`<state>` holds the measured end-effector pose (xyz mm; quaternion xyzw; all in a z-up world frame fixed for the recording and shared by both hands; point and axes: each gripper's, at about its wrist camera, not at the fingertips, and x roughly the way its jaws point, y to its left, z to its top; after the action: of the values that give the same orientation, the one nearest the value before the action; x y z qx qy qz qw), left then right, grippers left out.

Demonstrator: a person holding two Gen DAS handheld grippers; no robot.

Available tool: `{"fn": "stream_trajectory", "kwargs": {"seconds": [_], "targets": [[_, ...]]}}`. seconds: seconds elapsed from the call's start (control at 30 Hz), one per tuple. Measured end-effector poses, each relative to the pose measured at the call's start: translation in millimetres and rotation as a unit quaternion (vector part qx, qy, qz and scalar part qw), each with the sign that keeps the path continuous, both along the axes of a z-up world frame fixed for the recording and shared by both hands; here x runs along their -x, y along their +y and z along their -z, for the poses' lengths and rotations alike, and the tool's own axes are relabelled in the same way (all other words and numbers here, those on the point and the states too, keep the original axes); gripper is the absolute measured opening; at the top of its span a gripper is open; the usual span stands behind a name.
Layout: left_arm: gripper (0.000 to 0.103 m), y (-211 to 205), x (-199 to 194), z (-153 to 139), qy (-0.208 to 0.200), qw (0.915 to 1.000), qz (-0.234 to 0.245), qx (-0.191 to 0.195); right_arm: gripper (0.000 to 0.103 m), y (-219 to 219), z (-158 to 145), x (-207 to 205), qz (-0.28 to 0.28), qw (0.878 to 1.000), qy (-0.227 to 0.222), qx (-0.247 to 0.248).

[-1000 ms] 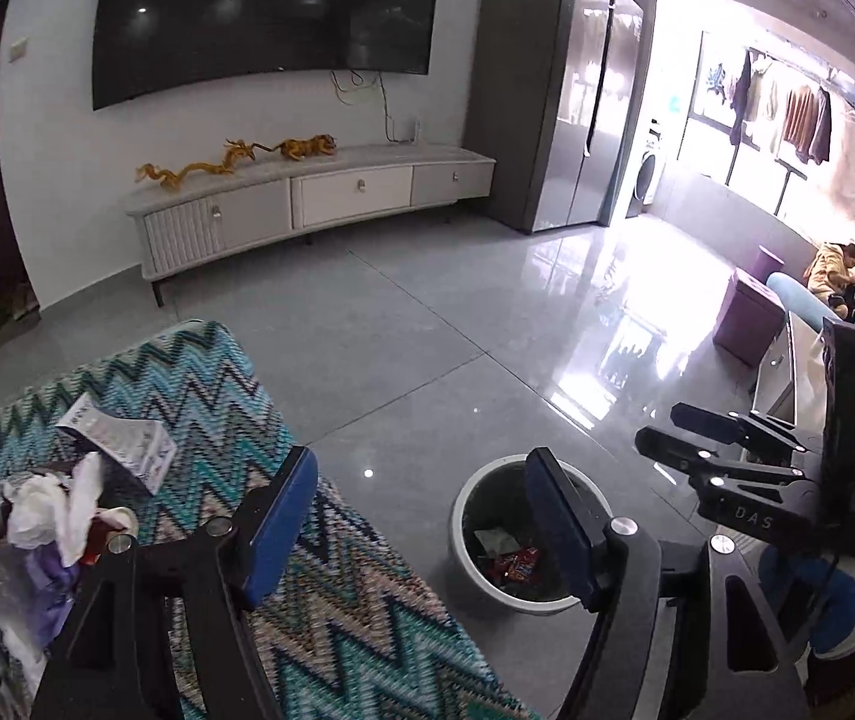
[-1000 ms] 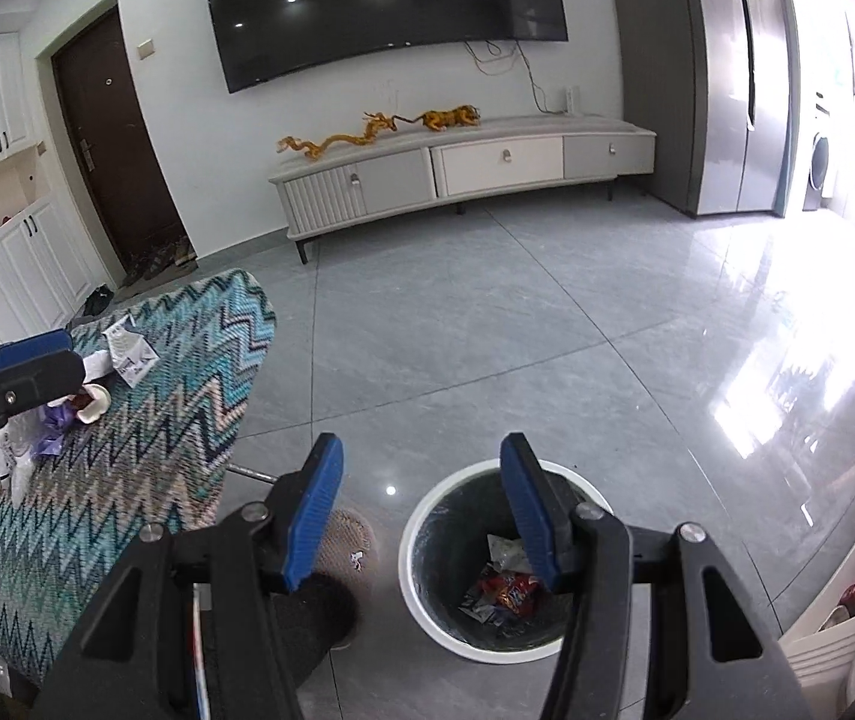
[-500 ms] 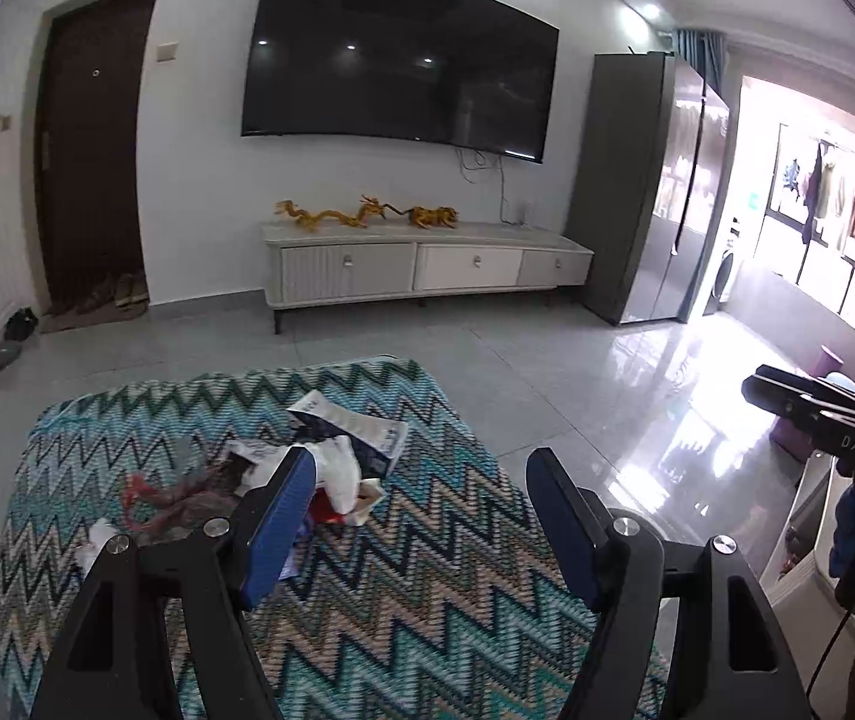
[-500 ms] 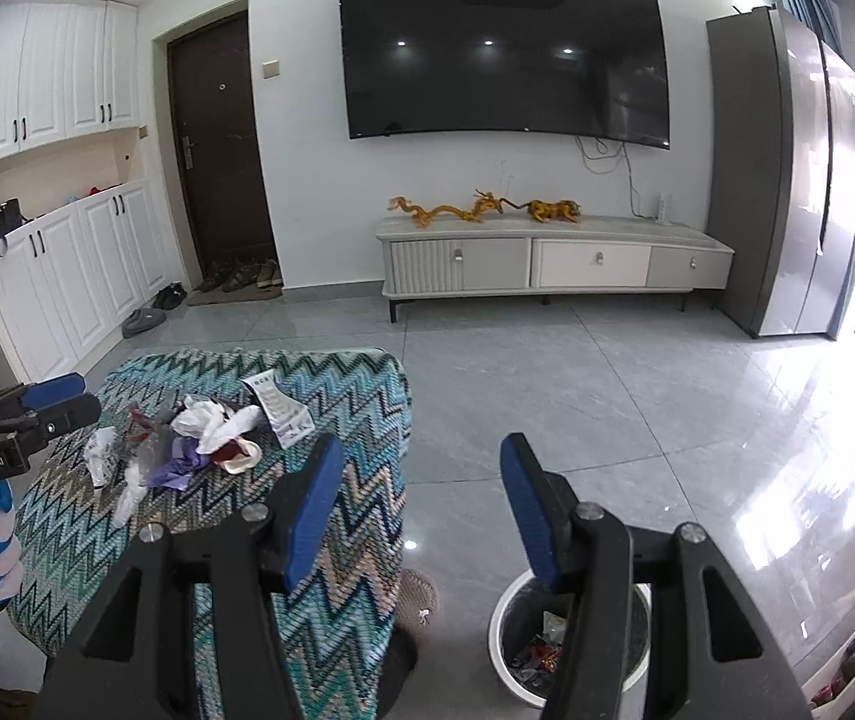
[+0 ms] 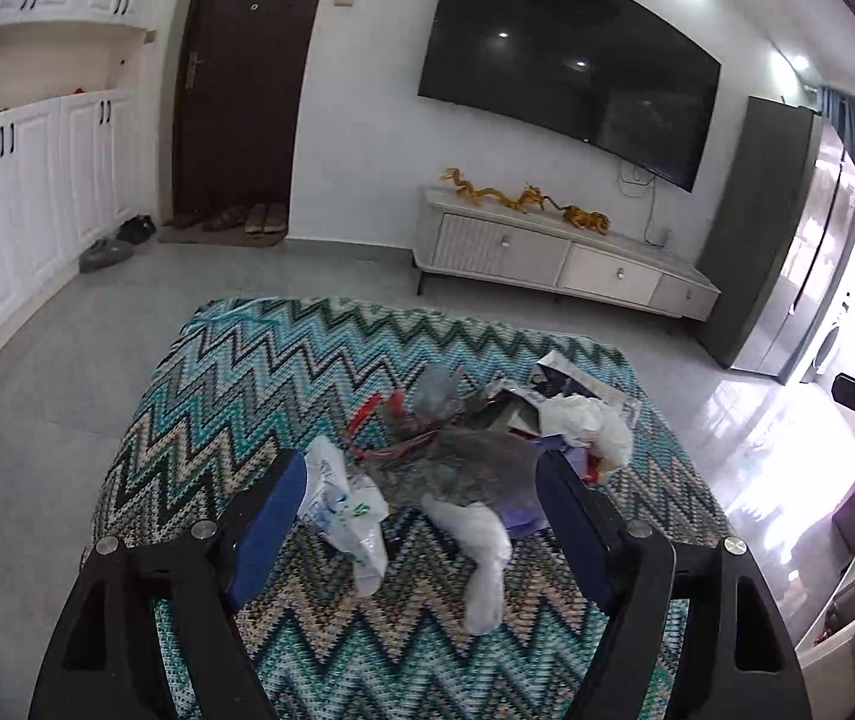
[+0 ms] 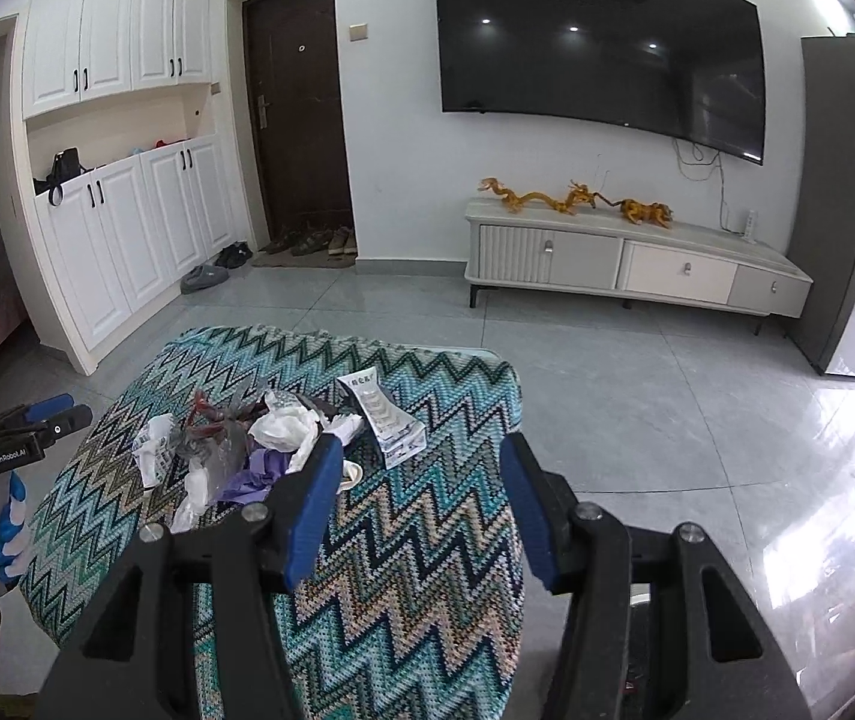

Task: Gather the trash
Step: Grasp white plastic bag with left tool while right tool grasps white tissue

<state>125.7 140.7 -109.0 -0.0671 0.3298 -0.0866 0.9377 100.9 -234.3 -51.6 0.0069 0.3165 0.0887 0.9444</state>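
Observation:
A pile of trash [image 5: 457, 468] lies on the zigzag-patterned table cloth [image 5: 283, 372]: a grey see-through bag, a white wrapper [image 5: 337, 498], crumpled white tissue [image 5: 583, 420], a printed leaflet [image 5: 583, 384] and red and purple scraps. My left gripper [image 5: 418, 480] hovers just short of the pile. Its jaws are opening, and the pile shows between and beyond the blue pads, which press on nothing. My right gripper [image 6: 421, 462] hangs open over the cloth, right of the trash [image 6: 259, 450], with nothing between its pads. The leaflet [image 6: 382, 414] lies ahead of it. The left gripper [image 6: 67, 411] shows at the far left.
Grey tiled floor [image 6: 637, 408] surrounds the table. A low TV console [image 6: 637, 264] with golden dragon figures stands under a wall TV [image 6: 601, 36]. White cabinets [image 6: 115, 240], a dark door and shoes are at the left. A tall grey fridge [image 6: 835, 210] is at the right.
Both views have swung away from the floor bin with trash in it, now out of sight, towards the table. The trash pile now lies right before the left gripper, whose jaws stand slightly wider.

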Motion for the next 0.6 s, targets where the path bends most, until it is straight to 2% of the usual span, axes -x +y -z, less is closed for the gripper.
{"fn": "stream_trajectory", "kwargs": {"seconds": [0.27, 0.33, 0.43, 0.6], "targets": [[0.077, 17, -39, 54, 0.070, 0.9968, -0.038, -0.006, 0.048, 38, 57, -76, -0.038, 0.996, 0.071, -0.046], [0.077, 18, -47, 64, 0.083, 0.9955, -0.045, -0.009, 0.044, 45, 73, -95, -0.041, 0.993, 0.092, -0.059], [0.077, 22, -60, 76, 0.098, 0.9933, -0.061, -0.015, 0.038, 52, 93, -120, -0.041, 0.989, 0.119, -0.074], [0.077, 25, -70, 88, 0.114, 0.9912, -0.066, -0.014, 0.037, 58, 117, -148, -0.040, 0.983, 0.150, -0.102]]}}
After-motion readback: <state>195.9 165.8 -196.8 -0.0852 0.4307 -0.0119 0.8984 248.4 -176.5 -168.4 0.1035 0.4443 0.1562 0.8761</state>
